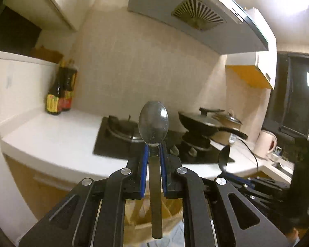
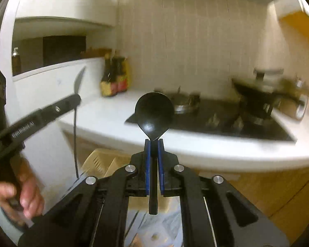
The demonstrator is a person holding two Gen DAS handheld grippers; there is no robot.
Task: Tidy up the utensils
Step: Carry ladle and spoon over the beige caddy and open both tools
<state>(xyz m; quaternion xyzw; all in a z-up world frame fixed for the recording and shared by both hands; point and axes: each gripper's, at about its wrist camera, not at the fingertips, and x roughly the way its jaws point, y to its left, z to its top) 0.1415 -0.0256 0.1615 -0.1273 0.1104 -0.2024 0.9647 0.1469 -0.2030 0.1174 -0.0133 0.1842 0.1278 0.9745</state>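
White counter (image 1: 51, 135) and a black stove (image 1: 121, 135) fill the kitchen backdrop. From the left wrist camera, the left gripper (image 1: 153, 154) is clamped narrow on the neck of a metal spoon (image 1: 153, 125), bowl up, handle hanging back between the jaws. It looks stiff, light and likely slick, so a hold just below the bowl seems wise. From the right wrist camera, the right gripper (image 2: 153, 144) pinches a black spoon (image 2: 154, 113) the same way, probably plastic and lighter still, while a hand (image 2: 20, 195) holds the other tool at left.
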